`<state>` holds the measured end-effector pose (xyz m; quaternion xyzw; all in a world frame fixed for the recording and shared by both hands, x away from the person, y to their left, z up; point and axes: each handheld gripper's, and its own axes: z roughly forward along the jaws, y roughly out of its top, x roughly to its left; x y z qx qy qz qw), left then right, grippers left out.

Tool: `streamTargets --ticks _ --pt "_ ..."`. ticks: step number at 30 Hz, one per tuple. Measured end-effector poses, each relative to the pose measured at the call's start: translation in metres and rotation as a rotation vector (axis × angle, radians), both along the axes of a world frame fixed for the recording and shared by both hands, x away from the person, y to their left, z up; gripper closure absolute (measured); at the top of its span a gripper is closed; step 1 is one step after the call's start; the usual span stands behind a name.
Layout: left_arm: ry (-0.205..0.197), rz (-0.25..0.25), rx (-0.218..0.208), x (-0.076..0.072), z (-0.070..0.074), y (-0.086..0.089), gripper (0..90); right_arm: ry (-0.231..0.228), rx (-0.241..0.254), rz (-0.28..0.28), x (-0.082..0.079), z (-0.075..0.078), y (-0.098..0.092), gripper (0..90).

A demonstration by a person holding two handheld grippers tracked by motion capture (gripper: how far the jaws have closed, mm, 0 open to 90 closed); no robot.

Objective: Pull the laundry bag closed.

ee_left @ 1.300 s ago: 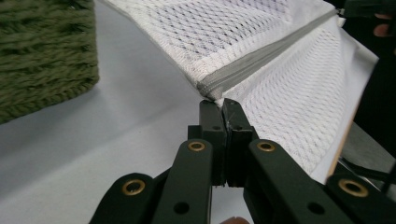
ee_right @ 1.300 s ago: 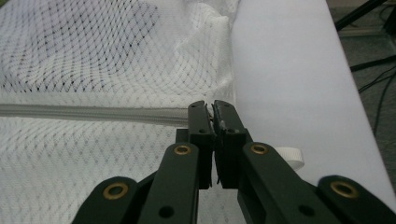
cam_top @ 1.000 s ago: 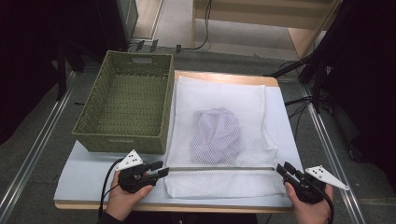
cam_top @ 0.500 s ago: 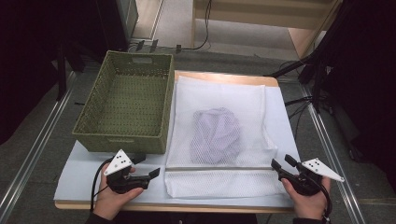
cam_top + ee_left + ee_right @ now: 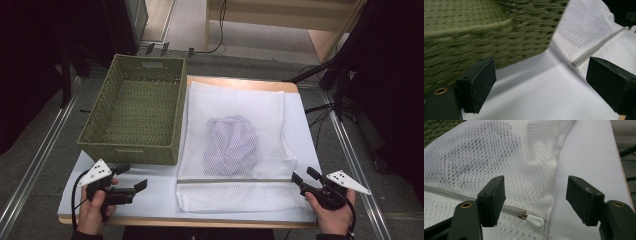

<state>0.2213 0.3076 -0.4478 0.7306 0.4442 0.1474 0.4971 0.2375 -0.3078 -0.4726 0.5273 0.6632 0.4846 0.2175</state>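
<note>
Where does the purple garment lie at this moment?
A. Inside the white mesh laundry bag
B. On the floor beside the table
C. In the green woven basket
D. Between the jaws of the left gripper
A: the purple garment shows through the netting of the white mesh laundry bag, beside the basket.

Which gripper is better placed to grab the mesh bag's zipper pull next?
Right. The right gripper is open with the zipper pull just ahead between its jaws. The left gripper sits apart from the mesh bag, beside the basket.
</note>
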Motion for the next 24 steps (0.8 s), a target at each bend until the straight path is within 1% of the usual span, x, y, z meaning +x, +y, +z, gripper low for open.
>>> streamTargets --ticks 2,4,6,8,9,11,13,15,20,22,24 --pt "0.002 0.015 0.008 -0.001 -0.0007 0.0069 9.5 -0.003 0.0 0.001 0.0004 -0.0003 -0.0013 32.3" --pt "-0.01 0.016 0.021 -0.0021 -0.0019 0.0099 8.9 0.001 0.001 -0.005 0.0008 -0.0008 -0.0018 32.3" --pt "-0.011 0.002 0.027 -0.0023 -0.0024 0.0099 6.9 0.0 -0.001 -0.002 0.0013 -0.0013 -0.0019 32.3" --pt "-0.009 -0.02 0.038 -0.0016 -0.0039 0.0082 4.5 0.011 0.005 -0.011 0.0015 -0.0018 -0.0017 32.4" --pt "-0.009 -0.026 0.046 -0.0015 -0.0043 0.008 2.5 0.006 0.001 -0.01 0.0021 -0.0025 -0.0023 32.4" --pt "-0.01 -0.028 0.045 -0.0009 -0.0049 0.0086 2.2 0.015 0.002 -0.02 0.0017 -0.003 -0.0026 32.6" --pt "-0.01 -0.024 0.034 -0.0002 -0.0054 0.0095 1.7 0.019 0.007 -0.022 0.0013 -0.0039 -0.0031 32.7" --pt "-0.009 -0.031 0.02 0.0011 -0.0058 0.0096 0.9 0.02 0.004 -0.024 0.0012 -0.0046 -0.0032 32.7" --pt "-0.003 -0.043 0.036 0.0045 -0.0081 0.0048 0.1 0.022 0.001 -0.03 0.0002 -0.006 -0.0028 32.7" --pt "-0.003 -0.053 0.036 0.005 -0.0086 0.0024 0.0 0.022 0.005 -0.028 0.0002 -0.0064 -0.0033 32.8" --pt "-0.005 -0.052 0.04 0.0053 -0.0085 0.0009 0.0 0.026 0.011 -0.034 -0.0002 -0.0065 -0.0042 32.7"
